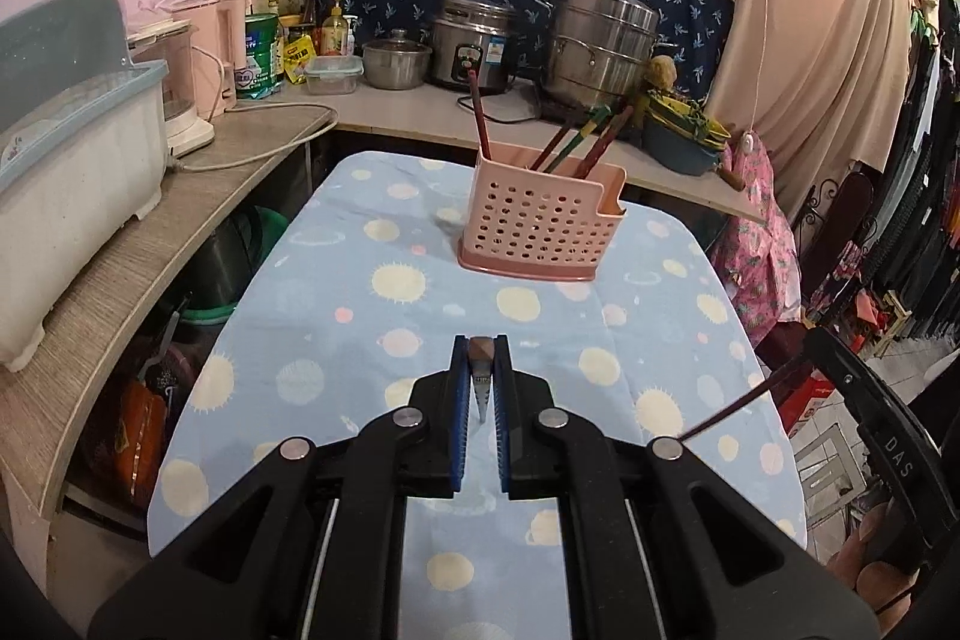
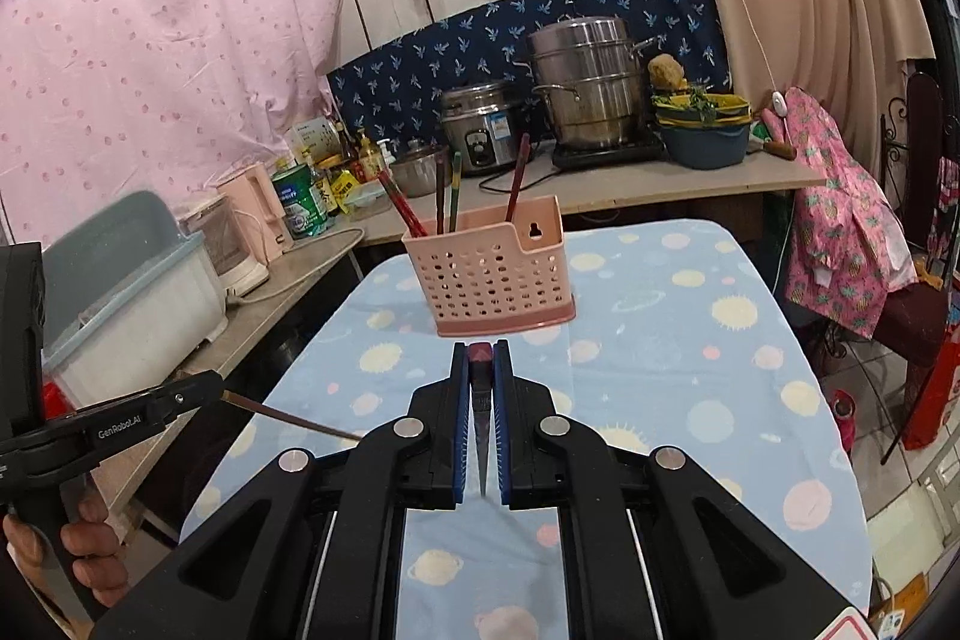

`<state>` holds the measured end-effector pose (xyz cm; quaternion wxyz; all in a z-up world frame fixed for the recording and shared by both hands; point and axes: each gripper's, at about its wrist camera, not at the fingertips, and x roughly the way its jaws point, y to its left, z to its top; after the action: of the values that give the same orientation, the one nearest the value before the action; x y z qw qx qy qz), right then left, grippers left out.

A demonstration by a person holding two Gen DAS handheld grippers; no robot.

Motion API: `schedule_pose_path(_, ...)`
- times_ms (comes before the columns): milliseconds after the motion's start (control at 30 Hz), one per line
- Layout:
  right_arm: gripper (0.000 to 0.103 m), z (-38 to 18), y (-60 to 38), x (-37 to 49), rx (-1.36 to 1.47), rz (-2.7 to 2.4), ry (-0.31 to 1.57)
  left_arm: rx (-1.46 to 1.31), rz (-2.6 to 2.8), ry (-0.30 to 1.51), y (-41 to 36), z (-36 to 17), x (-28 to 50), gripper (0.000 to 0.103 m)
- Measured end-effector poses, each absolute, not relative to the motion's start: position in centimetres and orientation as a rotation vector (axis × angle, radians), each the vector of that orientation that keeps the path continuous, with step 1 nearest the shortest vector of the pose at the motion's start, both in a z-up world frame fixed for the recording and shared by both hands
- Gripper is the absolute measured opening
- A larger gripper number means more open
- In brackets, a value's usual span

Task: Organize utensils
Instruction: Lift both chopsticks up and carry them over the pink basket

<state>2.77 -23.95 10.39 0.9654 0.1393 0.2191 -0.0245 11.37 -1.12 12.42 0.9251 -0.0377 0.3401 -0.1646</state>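
A pink perforated utensil holder (image 1: 537,226) stands on the blue planet-print table (image 1: 336,316), with several dark red and green chopsticks (image 1: 480,118) upright in it. It also shows in the right wrist view (image 2: 498,268). My left gripper (image 1: 481,349) is shut on a chopstick (image 1: 482,388), seen end-on, well short of the holder. My right gripper (image 2: 481,349) is shut on a chopstick (image 2: 482,418) just in front of the holder. Each view shows the other gripper's chopstick sticking out, at the right edge (image 1: 738,403) and at the left edge (image 2: 288,418).
A wooden counter (image 1: 180,196) runs along the left and back with a white dish box (image 1: 66,172), a kettle, cans, a rice cooker (image 1: 471,43), a steel steamer pot (image 1: 603,43) and a blue basin (image 2: 708,136). Clothes hang at the right.
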Motion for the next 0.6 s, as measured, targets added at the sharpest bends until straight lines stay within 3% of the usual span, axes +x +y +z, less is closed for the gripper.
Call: schedule_pose_path(600,0.007,11.5,-24.8,7.2,0.264,-0.031,0.439,-0.067,-0.346,0.660,-2.4,15.4,16.5,0.007)
